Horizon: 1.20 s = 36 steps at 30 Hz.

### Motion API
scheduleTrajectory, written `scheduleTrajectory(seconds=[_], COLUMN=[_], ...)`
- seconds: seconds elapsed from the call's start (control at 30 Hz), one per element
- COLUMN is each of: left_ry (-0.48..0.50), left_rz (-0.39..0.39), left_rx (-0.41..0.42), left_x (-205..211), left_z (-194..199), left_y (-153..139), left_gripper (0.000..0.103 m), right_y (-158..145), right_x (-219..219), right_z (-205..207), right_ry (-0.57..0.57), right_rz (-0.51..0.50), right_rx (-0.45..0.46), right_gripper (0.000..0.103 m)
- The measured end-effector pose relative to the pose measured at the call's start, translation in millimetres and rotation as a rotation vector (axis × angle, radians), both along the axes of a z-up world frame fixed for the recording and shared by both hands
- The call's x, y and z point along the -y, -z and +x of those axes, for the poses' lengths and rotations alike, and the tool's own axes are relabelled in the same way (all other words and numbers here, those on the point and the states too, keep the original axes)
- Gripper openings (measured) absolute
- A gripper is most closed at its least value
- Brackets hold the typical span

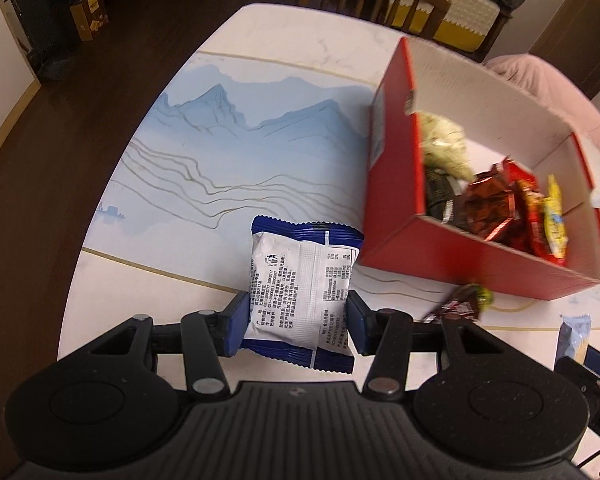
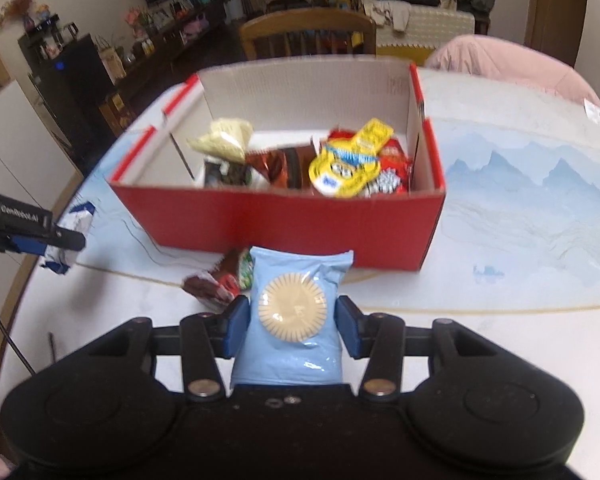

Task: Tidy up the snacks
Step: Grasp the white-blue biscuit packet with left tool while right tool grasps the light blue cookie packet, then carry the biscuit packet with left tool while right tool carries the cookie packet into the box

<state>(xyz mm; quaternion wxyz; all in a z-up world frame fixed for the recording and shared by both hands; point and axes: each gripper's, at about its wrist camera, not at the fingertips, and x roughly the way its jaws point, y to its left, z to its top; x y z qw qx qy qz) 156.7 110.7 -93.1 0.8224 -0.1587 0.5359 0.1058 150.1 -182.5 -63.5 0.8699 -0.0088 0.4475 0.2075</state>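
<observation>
My left gripper (image 1: 296, 324) is shut on a blue-and-white snack packet (image 1: 300, 292), its printed back facing up, held above the table. My right gripper (image 2: 292, 326) is shut on a light blue cookie packet (image 2: 294, 316) showing a round biscuit. A red cardboard box (image 2: 284, 220) with a white inside stands just beyond it and holds several snack packets, among them a yellow one (image 2: 350, 164). In the left wrist view the red box (image 1: 392, 148) lies to the right of the held packet. A dark red wrapped snack (image 2: 214, 282) lies on the table before the box.
The table (image 1: 260, 128) has a blue mountain-print top and a rounded edge, with dark floor to the left. A wooden chair (image 2: 306, 32) and a pink cushion (image 2: 508, 64) stand behind the table. The left gripper with its packet (image 2: 66, 232) shows at the left of the right wrist view.
</observation>
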Motion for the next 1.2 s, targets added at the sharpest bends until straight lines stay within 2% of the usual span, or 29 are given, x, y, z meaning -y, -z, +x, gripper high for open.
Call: scheduleTrajectory(seconds=[0.27, 0.5, 0.67, 1.0, 1.2], left_ry=[0.038, 0.087, 0.113, 0.126, 0.14], left_rz=[-0.028, -0.034, -0.012, -0.005, 0.055], left_rx=[0.063, 0.114, 0.138, 0.096, 0.076], left_x=[18, 40, 52, 61, 73], left_z=[-3, 14, 32, 74, 98], left_y=[-38, -64, -75, -67, -58], left_gripper=[0.05, 0.05, 0.05, 0.05, 0.05], right_y=[-49, -70, -74, -67, -55], right_x=[8, 9, 12, 5, -5], right_z=[5, 30, 54, 98, 115], right_ry=[-0.012, 0.007, 0.034, 0.029, -0.01], right_rz=[0.045, 0.045, 0.067, 0.03, -0.007], right_rx=[0.099, 0.164, 0.171, 0.153, 0.117], right_gripper=[0.046, 0.046, 0.046, 0.046, 0.046])
